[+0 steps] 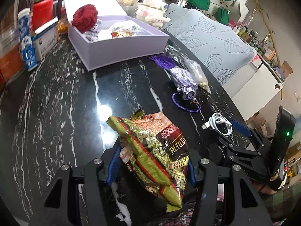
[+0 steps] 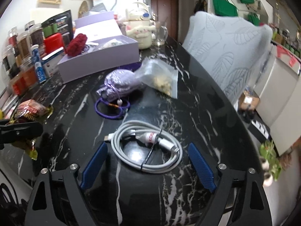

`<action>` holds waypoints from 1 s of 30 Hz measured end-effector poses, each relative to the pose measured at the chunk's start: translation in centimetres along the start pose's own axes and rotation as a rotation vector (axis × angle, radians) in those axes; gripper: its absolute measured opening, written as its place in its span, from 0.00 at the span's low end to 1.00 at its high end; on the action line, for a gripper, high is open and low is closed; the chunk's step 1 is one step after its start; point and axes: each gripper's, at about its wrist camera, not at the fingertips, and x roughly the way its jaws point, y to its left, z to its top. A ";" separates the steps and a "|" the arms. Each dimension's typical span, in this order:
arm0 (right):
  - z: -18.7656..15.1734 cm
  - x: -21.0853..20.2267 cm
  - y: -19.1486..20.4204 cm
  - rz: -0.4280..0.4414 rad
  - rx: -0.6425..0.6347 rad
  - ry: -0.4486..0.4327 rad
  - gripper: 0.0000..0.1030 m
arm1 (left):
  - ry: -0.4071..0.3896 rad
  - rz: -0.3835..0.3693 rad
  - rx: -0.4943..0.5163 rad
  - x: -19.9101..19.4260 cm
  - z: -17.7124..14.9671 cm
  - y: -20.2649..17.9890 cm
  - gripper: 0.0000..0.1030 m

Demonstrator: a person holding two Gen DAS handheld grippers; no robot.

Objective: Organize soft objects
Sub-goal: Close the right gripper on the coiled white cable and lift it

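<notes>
On the black marble table (image 1: 56, 98), the left gripper (image 1: 153, 171) is clamped on the snack bag (image 1: 154, 146) — lifted, likely bound for the lilac box (image 1: 120, 45) of soft things — while the right gripper (image 2: 148, 162) stands wide apart around the coiled cable (image 2: 148, 146), not gripping it.

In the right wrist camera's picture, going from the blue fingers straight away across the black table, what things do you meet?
Coiled white cable → purple cord loop → lilac drawstring pouch → lilac box → white plush toy.
</notes>
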 end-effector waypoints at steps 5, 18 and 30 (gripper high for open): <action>0.3 0.4 0.6 -0.006 0.001 -0.008 0.88 | 0.015 -0.006 -0.022 0.5 0.2 1.2 0.54; 1.1 0.8 2.7 0.127 -0.051 -0.044 0.75 | 0.022 -0.015 -0.051 1.7 1.8 3.2 0.54; 2.0 2.9 5.9 0.114 -0.155 -0.012 0.89 | -0.007 0.048 -0.073 1.3 2.5 4.8 0.54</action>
